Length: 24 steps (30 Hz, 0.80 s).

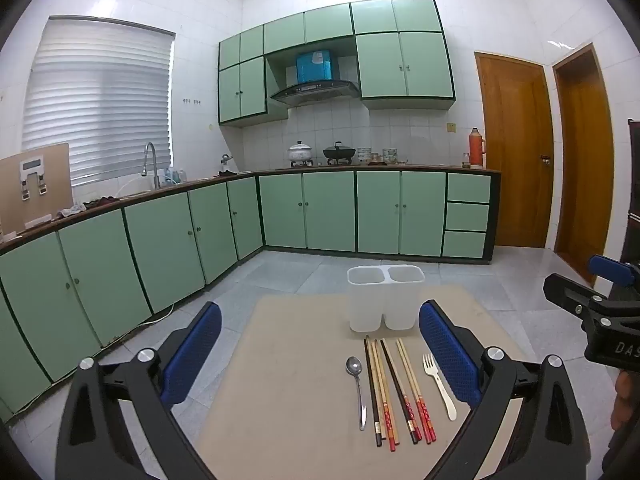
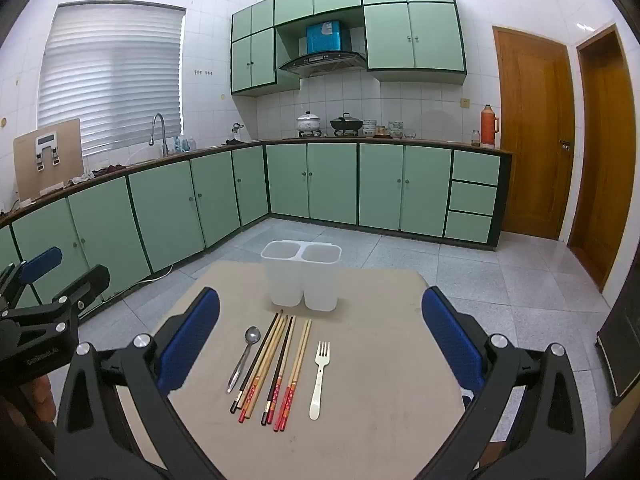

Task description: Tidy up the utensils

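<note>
Little writing can be read: white letters "DAS" show on the black body of the right hand-held gripper (image 1: 608,280) where it enters the left wrist view at the right edge, and small white lettering runs along the body of the left hand-held gripper (image 2: 60,276) in the right wrist view, too blurred to make out. A label on the blue box (image 1: 315,66) above the range hood cannot be read either. On the beige desk (image 1: 288,360) stands a translucent white utensil holder (image 1: 385,300) with two compartments side by side; both look empty. Just in front of it the utensils lie in a row, handles toward the cameras: a metal spoon (image 1: 357,384) at the left, then several chopsticks (image 1: 394,392), some dark and some pale wood with red patterned ends, lying close together and partly touching, then a cream plastic fork (image 1: 439,384) at the right, a little apart from them. Both hand-held grippers hang above the near edge of the desk with their blue-padded jaws spread wide and nothing between them; neither touches a utensil. On the far kitchen counter (image 2: 360,141) sit a white lidded pot (image 2: 309,122), a dark wok (image 2: 346,123) with a lid, some bowls and an orange thermos (image 2: 489,126).
</note>
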Each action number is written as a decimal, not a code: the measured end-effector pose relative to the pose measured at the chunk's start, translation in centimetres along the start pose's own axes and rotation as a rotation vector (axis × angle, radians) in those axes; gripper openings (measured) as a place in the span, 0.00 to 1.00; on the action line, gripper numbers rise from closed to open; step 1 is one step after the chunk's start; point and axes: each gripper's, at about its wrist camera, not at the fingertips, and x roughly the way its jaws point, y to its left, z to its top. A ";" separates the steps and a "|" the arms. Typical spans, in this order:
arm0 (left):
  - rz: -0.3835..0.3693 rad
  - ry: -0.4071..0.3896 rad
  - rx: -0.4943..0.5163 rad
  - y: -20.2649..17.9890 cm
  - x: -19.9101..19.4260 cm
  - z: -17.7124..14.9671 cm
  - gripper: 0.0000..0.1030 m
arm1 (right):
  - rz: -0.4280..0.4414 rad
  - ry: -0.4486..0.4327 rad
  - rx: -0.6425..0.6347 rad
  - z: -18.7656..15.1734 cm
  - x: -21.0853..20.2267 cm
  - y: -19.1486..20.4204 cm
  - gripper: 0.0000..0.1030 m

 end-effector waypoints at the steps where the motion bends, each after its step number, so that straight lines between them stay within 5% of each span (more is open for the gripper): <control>1: 0.000 -0.001 -0.001 0.0 0.0 0.0 0.94 | 0.001 0.000 0.001 0.0 0.0 0.0 0.95; 24: 0.006 -0.011 -0.002 0.4 0.4 0.0 0.94 | 0.002 -0.002 0.003 0.0 0.0 0.0 0.95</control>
